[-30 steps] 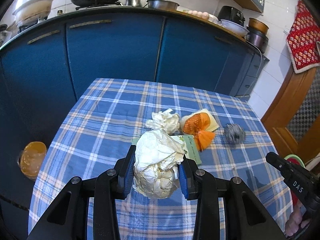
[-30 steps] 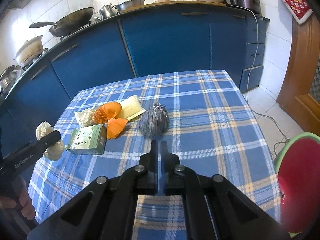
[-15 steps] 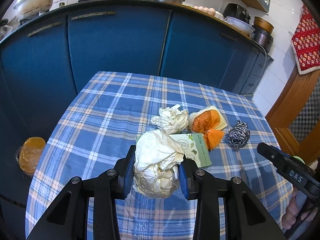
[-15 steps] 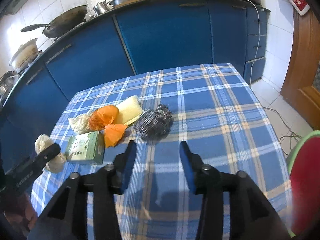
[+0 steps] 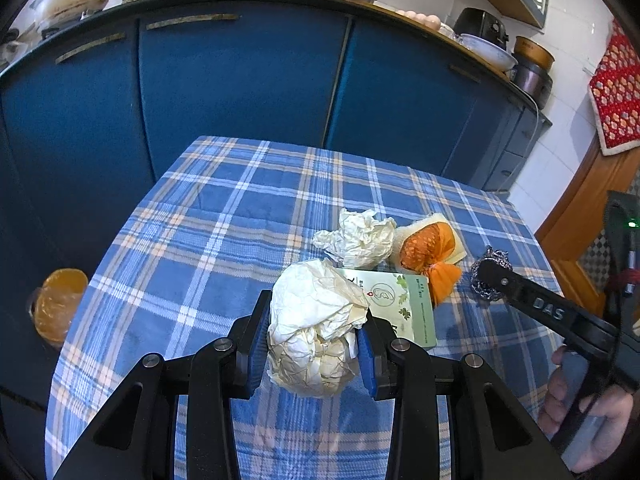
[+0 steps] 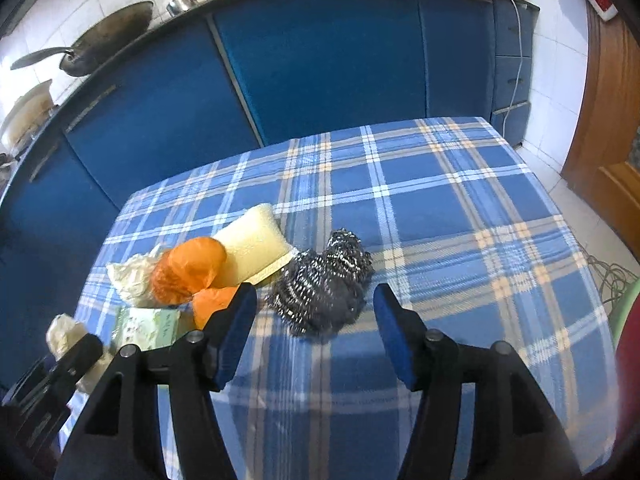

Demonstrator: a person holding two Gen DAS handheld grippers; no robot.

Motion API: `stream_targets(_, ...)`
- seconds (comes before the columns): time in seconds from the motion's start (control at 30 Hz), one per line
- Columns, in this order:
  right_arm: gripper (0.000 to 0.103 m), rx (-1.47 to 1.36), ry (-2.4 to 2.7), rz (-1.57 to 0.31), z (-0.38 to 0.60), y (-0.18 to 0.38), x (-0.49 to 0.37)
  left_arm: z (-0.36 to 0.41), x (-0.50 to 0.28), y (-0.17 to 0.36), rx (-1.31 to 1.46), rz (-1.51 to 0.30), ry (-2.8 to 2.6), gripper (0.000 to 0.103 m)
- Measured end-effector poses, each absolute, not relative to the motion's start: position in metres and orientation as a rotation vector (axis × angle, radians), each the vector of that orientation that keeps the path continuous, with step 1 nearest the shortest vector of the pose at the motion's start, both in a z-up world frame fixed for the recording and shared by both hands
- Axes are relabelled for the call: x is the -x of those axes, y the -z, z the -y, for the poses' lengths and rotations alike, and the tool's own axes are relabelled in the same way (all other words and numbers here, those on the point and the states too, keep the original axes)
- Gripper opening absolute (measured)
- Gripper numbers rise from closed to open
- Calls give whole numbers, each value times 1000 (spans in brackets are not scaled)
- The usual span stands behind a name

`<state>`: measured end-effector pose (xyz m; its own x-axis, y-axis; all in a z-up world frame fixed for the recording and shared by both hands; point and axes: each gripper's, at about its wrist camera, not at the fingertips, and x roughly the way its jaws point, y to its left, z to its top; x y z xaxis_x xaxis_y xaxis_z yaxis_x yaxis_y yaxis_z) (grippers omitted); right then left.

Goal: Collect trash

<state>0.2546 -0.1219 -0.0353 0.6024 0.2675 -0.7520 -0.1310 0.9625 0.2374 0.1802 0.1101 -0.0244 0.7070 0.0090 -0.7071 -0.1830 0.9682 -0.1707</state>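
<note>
My left gripper is shut on a crumpled white paper ball, held above the checked tablecloth. On the cloth lie a second paper ball, an orange plastic bag, a yellow sponge, a green box and a steel wool scourer. My right gripper is open, its blue pads on either side of the scourer, just in front of it. The right gripper also shows in the left wrist view, its tip at the scourer.
Blue kitchen cabinets stand behind the table, with a wok and pots on the counter. An orange-lined bin sits on the floor to the left. A red and green bin is at the right edge.
My right gripper went from shut to wide open and moved forward to the scourer. My left gripper kept hold of the paper ball and drifted slightly left.
</note>
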Motion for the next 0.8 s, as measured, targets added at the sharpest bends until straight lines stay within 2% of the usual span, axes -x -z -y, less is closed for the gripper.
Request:
stream_targets(0.1, 61, -166, -232, -925, 120, 43, -261, -110, -180, 24, 236, -780, -107, 39)
stream_targets(0.2, 43, -149, -227, -931, 120, 47, -262, -110, -180, 24, 236, -780, -108, 39)
stream_targets(0.33, 33, -158, -242, -933, 123, 45, -258, -110, -180, 24, 234, -780, -106, 39)
stream_targets(0.8, 31, -166, -265, -889, 143, 18, -221, -92, -171, 11, 221, -766, -74, 39)
